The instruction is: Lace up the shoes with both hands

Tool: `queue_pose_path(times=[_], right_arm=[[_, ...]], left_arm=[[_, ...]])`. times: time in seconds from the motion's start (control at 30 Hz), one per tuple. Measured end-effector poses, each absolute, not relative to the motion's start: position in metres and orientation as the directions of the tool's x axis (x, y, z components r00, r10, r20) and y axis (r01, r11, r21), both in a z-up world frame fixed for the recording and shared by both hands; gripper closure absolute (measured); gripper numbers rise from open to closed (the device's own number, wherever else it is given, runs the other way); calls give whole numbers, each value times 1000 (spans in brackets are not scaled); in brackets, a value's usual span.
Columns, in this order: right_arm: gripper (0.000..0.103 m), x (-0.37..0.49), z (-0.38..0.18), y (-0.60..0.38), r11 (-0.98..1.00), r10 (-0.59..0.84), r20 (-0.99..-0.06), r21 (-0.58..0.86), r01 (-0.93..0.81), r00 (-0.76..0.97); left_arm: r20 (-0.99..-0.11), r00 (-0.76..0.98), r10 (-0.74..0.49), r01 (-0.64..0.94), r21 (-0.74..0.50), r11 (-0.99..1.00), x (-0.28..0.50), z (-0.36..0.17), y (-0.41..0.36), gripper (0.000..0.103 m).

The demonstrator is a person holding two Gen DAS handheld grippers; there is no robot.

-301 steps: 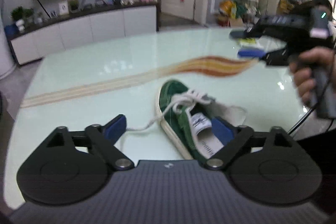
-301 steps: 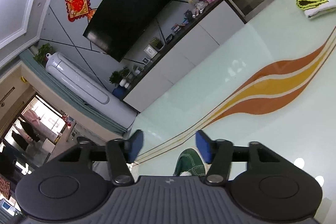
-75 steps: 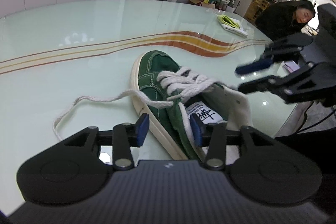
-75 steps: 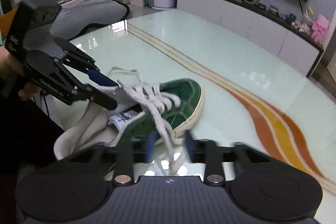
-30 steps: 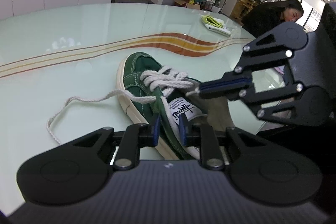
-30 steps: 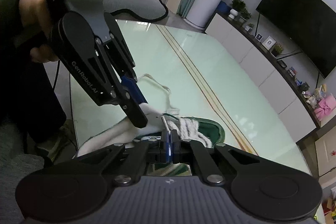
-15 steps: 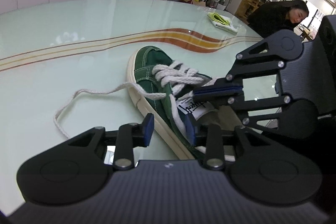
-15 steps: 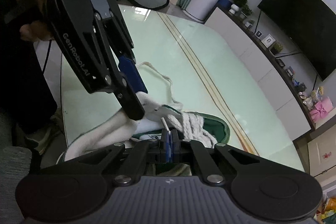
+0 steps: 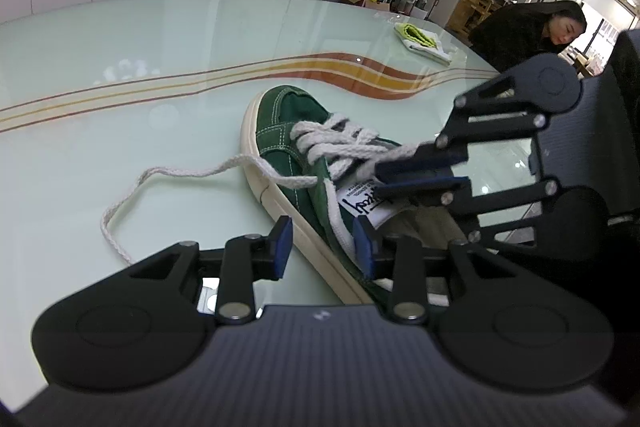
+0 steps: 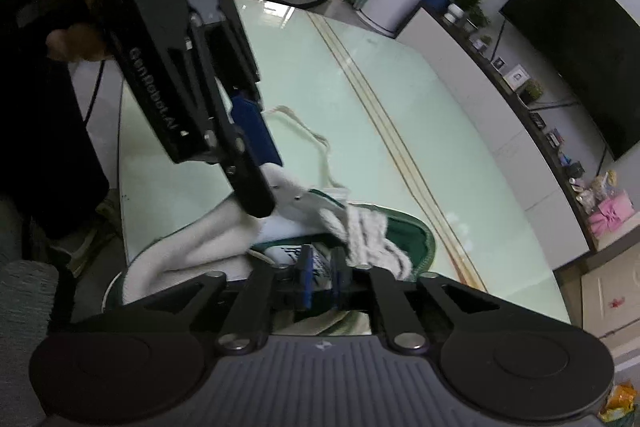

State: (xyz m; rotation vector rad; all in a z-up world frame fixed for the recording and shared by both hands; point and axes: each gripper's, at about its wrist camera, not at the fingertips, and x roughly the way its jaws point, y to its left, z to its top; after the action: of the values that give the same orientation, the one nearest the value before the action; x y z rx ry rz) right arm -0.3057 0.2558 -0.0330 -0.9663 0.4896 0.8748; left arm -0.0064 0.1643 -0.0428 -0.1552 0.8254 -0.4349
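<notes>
A green suede shoe (image 9: 288, 123) with white laces (image 9: 336, 143) lies on the pale glass table (image 9: 120, 59), toe pointing away. One loose lace end (image 9: 160, 173) trails left over the glass. My left gripper (image 9: 322, 251) is open, and its blue pads straddle the shoe's near side wall. My right gripper (image 9: 380, 175) reaches in from the right over the tongue label. Its jaws stand a narrow gap apart, and a lace strand touches the upper finger. In the right wrist view the right gripper (image 10: 322, 275) shows the tongue through that gap. The left gripper (image 10: 262, 167) rests by the white lining (image 10: 200, 239).
A folded yellow-green cloth (image 9: 420, 37) lies at the table's far right. A person in dark clothes (image 9: 520, 35) sits beyond that edge. Orange and yellow stripes (image 9: 340, 71) cross the glass. The near table edge runs just below the shoe's heel.
My right gripper, shut on a lace tip half a second ago, now has its jaws slightly parted. My left gripper has opened wider than it was a second ago.
</notes>
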Motion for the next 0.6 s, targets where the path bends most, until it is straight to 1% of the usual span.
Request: queue_pose_path(times=[0.1, 0.17, 0.2, 0.23, 0.27, 0.4, 0.47, 0.6], right_arm=[[88, -306, -36, 259, 268, 403, -701, -525, -808, 589], [85, -309, -31, 257, 269, 411, -701, -519, -812, 584], [77, -309, -26, 256, 279, 420, -694, -514, -811, 584], [66, -309, -25, 255, 286, 422, -692, -512, -810, 586], [64, -308, -22, 254, 294, 415, -690, -515, -805, 593], [69, -307, -35, 257, 246, 358, -689, -582, -775, 630], [77, -310, -43, 261, 219, 342, -685, -608, -764, 643], [79, -312, -53, 269, 184, 297, -680, -648, -739, 670]], left_arm=[[-677, 599, -427, 310, -295, 904, -6, -43, 165, 65], [-678, 601, -424, 308, -294, 905, -6, -44, 165, 65], [-678, 601, -424, 308, -293, 905, -6, -44, 165, 65], [-678, 601, -423, 308, -291, 906, -7, -43, 165, 65], [-678, 602, -422, 309, -289, 906, -7, -43, 164, 65], [-680, 602, -419, 309, -285, 907, -7, -43, 163, 65], [-680, 604, -416, 309, -281, 909, -7, -43, 163, 65], [-681, 606, -412, 309, -276, 910, -8, -42, 163, 65]])
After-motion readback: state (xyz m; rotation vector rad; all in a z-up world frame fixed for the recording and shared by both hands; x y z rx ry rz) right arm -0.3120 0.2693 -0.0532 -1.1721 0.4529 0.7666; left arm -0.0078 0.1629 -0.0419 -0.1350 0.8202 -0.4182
